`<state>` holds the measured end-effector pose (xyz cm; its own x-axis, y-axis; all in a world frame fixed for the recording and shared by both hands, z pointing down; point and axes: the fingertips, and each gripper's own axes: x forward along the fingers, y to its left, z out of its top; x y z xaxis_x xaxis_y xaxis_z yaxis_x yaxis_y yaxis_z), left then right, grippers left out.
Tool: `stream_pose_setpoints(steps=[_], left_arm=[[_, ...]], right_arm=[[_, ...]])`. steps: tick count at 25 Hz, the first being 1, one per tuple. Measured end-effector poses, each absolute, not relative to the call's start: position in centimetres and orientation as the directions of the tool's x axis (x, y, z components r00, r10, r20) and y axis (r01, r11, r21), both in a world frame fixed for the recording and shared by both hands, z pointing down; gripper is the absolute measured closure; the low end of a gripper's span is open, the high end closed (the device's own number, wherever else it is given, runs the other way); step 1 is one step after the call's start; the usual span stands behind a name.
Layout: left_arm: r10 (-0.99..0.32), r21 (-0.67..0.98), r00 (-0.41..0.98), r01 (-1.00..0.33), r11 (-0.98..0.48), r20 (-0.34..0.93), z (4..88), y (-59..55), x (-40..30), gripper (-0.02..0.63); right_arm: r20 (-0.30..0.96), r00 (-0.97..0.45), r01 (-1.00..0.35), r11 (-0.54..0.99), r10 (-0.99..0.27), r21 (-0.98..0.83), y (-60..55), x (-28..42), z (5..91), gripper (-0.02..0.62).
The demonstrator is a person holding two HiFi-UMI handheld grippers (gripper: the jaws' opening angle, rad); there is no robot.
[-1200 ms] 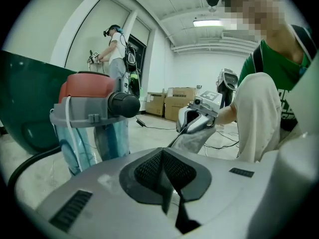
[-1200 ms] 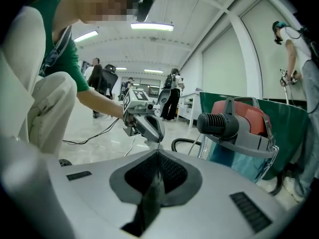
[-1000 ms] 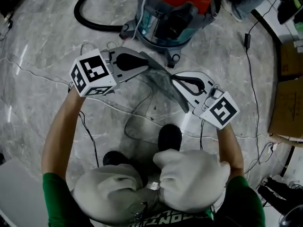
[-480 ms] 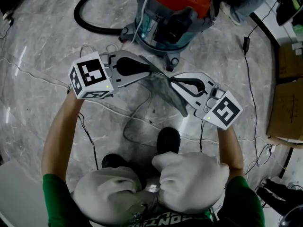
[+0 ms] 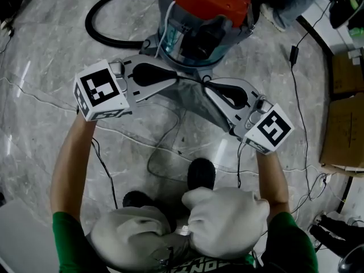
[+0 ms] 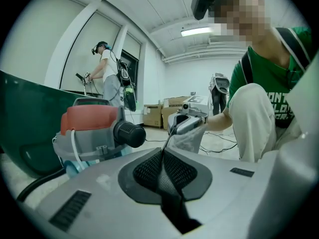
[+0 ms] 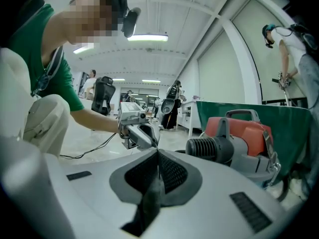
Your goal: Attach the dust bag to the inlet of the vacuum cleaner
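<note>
While aloft, dust bag (image 5: 196,99) near vacuum cleaner (image 5: 207,7)

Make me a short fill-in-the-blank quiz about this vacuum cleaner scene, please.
1. The left hand-held gripper and right hand-held gripper both pinch the ____.
2. The hose beside the vacuum cleaner is coloured ____.
3. The vacuum cleaner stands on the ____.
Missing words: dust bag; black; floor.

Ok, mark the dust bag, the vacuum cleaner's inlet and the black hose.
dust bag (image 5: 196,99), head view, middle of the hanging grey cloth.
inlet (image 6: 130,134), left gripper view, side of the black ribbed port.
black hose (image 5: 90,26), head view, left bend of its loop on the floor.
</note>
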<state>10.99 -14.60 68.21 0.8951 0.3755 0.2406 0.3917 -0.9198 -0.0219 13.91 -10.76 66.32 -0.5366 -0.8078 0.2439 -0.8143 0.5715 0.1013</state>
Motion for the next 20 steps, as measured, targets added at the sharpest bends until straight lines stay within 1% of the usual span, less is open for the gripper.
stream_pose_setpoints(steps=[6, 13, 20], left_arm=[[0.329, -0.067, 0.914, 0.353, -0.933, 0.240, 66.2, -17.0, 12.5, 0.586], [0.295, -0.074, 0.922, 0.322, -0.944, 0.252, 65.2, -19.3, 14.3, 0.586], [0.238, -0.078, 0.946, 0.261, -0.962, 0.222, 64.7, -20.5, 15.6, 0.584]], right_arm=[[0.246, -0.470, -0.858, 0.505, -0.848, 0.100, -12.5, 15.5, 65.4, 0.581], [0.213, -0.400, -0.901, 0.425, -0.892, 0.087, -14.6, 17.2, 64.6, 0.581], [0.209, -0.351, -0.923, 0.375, -0.913, 0.087, -15.8, 18.6, 64.2, 0.580]])
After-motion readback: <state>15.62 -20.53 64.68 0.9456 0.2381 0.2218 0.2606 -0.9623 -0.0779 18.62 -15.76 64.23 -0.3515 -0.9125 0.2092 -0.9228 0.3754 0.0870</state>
